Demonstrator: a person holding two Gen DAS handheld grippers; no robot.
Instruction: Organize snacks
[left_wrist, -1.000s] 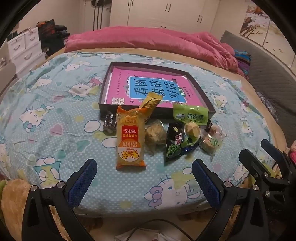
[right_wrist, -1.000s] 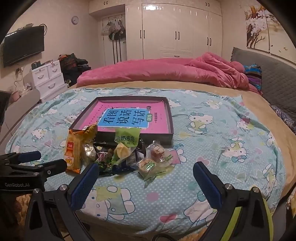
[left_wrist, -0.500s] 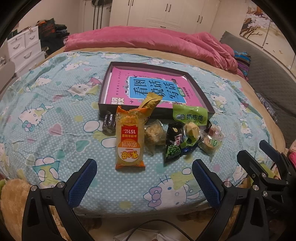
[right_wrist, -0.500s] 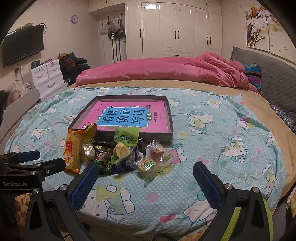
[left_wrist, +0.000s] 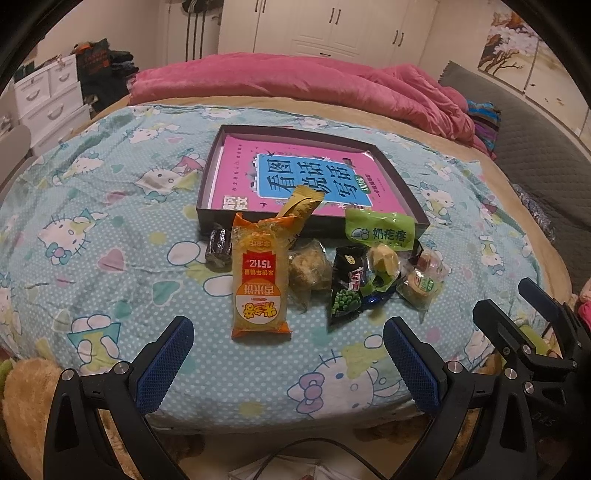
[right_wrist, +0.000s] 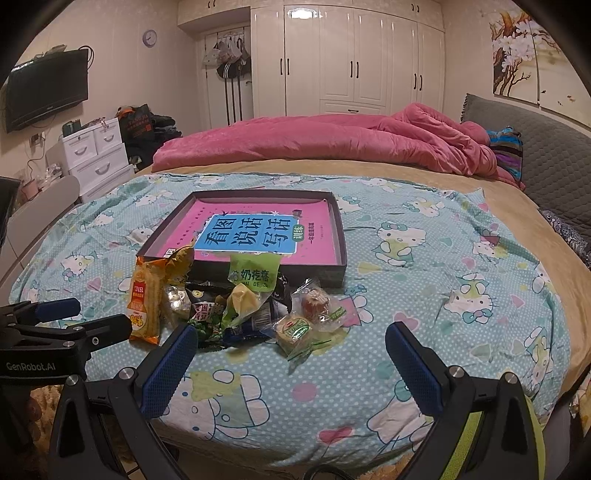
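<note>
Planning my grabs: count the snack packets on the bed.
9 visible, all in front of the dark shallow tray: long orange rice-cracker packet leftmost, small dark wrapped sweet beside it, the rest heaped rightward. The pile overlaps, so more may be hidden.

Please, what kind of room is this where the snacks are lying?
Most likely a home bedroom. The snacks lie on a bed with a cartoon-cat sheet, a pink quilt is bunched at its far side, and white wardrobe doors fill the back wall.

snack packets (left_wrist: 317, 273) lie in a row on the bedsheet (left_wrist: 110, 236), just before the tray (left_wrist: 402, 184) holding a book (left_wrist: 295, 177).
</note>
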